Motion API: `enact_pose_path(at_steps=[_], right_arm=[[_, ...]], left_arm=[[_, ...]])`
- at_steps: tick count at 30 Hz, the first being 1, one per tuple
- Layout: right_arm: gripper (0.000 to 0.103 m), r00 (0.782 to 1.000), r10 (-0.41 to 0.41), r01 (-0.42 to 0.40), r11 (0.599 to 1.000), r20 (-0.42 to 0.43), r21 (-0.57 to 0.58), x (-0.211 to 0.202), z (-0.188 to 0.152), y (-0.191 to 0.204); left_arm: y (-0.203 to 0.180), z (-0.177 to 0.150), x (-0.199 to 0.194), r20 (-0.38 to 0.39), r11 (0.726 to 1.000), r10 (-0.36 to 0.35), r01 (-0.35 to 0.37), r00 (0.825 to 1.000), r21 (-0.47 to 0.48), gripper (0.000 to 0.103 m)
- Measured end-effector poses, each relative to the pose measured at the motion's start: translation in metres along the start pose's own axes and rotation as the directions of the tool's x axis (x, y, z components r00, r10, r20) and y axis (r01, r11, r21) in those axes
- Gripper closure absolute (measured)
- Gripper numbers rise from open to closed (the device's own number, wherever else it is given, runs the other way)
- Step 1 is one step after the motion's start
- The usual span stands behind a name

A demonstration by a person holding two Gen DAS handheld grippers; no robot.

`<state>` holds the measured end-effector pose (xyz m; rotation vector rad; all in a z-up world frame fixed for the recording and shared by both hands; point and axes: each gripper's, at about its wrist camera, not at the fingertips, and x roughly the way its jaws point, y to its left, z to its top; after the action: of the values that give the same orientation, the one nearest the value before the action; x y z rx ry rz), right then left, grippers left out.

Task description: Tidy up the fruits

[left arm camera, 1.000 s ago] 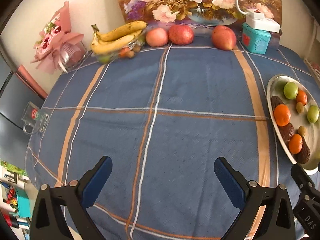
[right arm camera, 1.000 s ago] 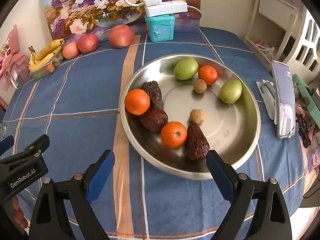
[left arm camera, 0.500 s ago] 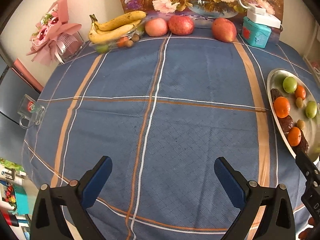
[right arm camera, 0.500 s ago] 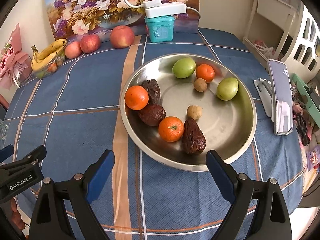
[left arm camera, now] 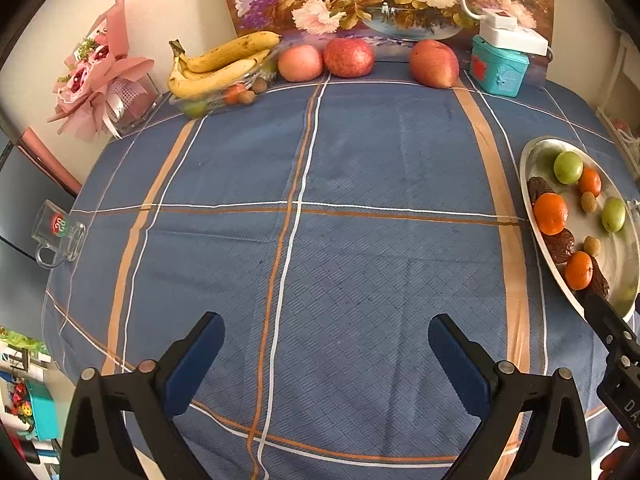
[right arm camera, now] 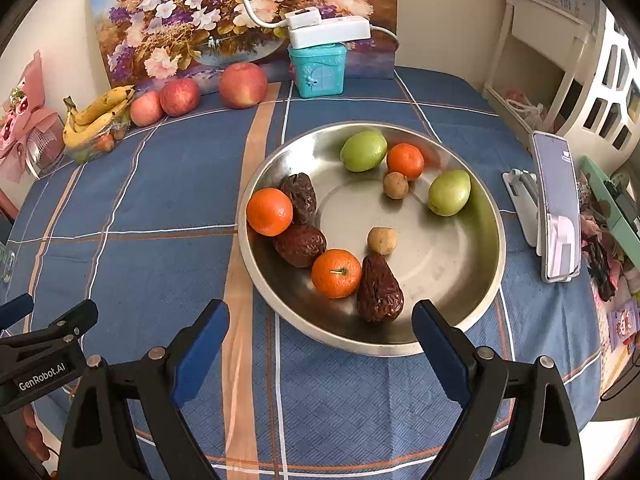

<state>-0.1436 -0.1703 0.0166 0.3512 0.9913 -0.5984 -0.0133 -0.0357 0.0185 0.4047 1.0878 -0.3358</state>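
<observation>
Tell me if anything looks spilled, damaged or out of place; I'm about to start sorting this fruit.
Nothing stands out. The steel bowl sits flat on the tablecloth with its fruit all inside, the three apples and bananas rest along the back edge, and nothing has spilled.

Tablecloth (right arm camera: 168,184): blue, tan and white stripes. Metal bowl (right arm camera: 486,280): silver, holding orange tangerines (right arm camera: 269,211), green fruits (right arm camera: 363,151), dark brown dates (right arm camera: 378,290). Far left: yellow bananas (right arm camera: 98,114), red apples (right arm camera: 243,85). Turquoise box (right arm camera: 318,70).
</observation>
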Motion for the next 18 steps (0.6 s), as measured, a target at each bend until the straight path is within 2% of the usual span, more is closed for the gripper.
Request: enact_pose_path(at_steps=[18], right_arm=[[0.010,1.000,0.005,-0.005,1.000,0.000,-0.019,-0.0005,-0.0015,0.0032]], left_arm=[[-0.0009,-0.0001,-0.0015,0.004,1.000,0.002,-0.002,1.000,0.004,0.000]])
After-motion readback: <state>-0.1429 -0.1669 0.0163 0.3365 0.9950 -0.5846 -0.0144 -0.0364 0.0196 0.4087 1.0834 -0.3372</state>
